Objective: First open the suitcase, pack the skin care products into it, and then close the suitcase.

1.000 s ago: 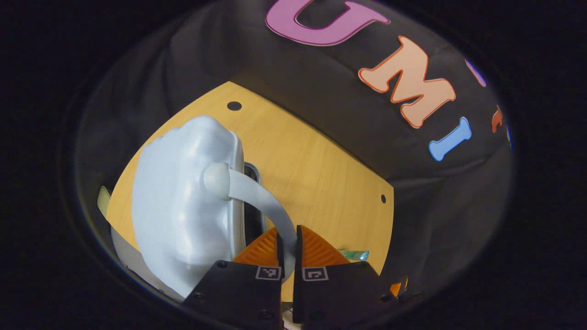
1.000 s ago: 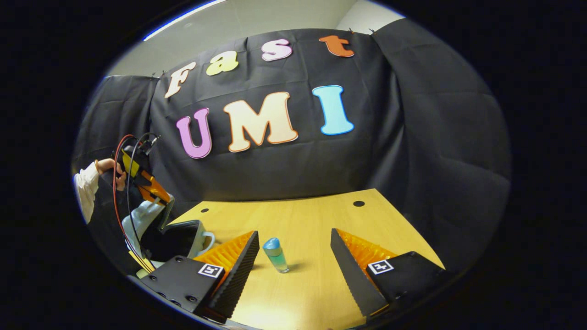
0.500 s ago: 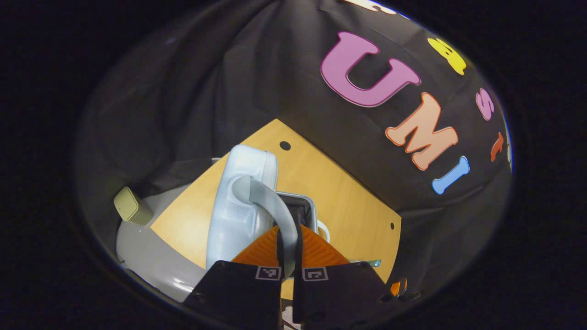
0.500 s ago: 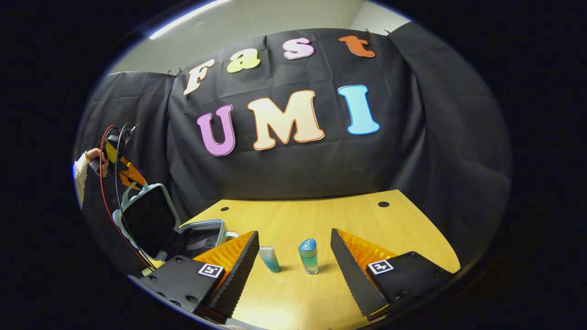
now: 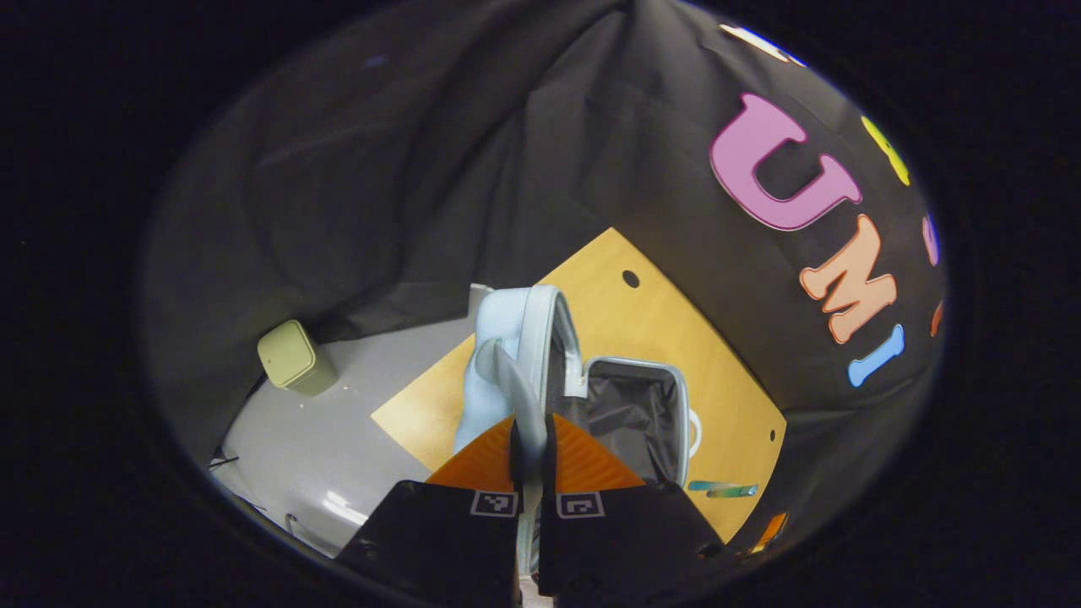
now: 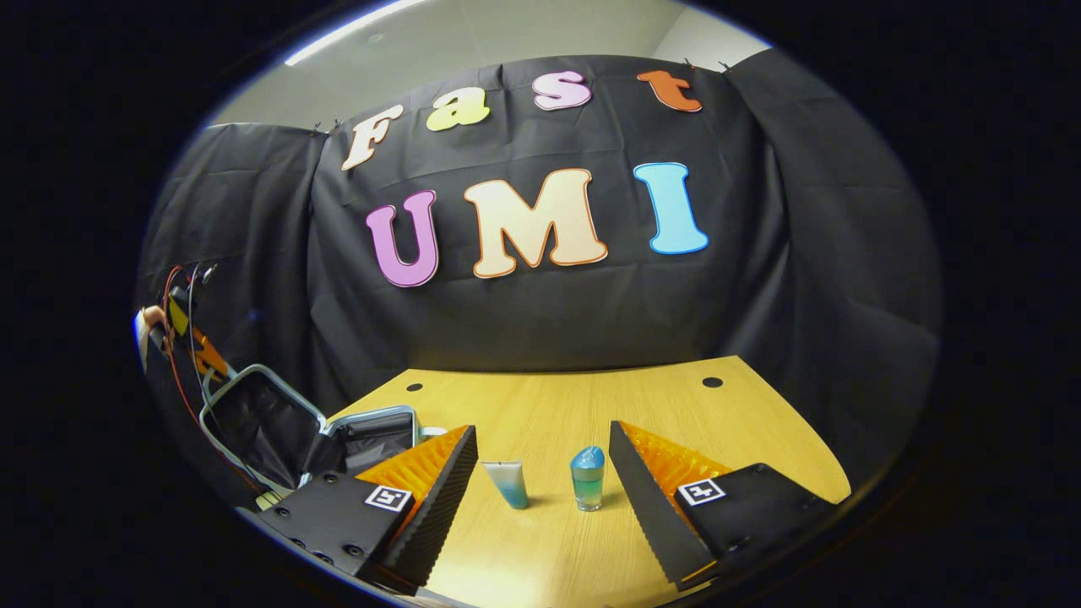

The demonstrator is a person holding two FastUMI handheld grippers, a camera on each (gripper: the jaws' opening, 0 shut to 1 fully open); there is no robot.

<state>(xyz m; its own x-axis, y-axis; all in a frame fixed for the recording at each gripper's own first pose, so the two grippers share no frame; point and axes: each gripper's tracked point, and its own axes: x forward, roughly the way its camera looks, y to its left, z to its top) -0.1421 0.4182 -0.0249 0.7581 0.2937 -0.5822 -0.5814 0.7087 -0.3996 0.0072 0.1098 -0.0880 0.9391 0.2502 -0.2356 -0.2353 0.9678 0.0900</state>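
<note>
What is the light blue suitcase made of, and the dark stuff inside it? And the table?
The light blue suitcase shell looks like smooth hard plastic: it holds its rounded shape and has a soft sheen. Its dark lining looks like thin fabric, because it wrinkles. The yellow-brown table looks like wood or a wood-look laminate, with faint grain lines and a matte top.

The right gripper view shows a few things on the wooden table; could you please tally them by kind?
Suitcase: 1, the open suitcase at the table's left end, its lid swung back.
Tube: 1, the tube standing on its cap.
Bottle: 1, the blue-capped bottle upright beside it.
Total: 3.
</note>
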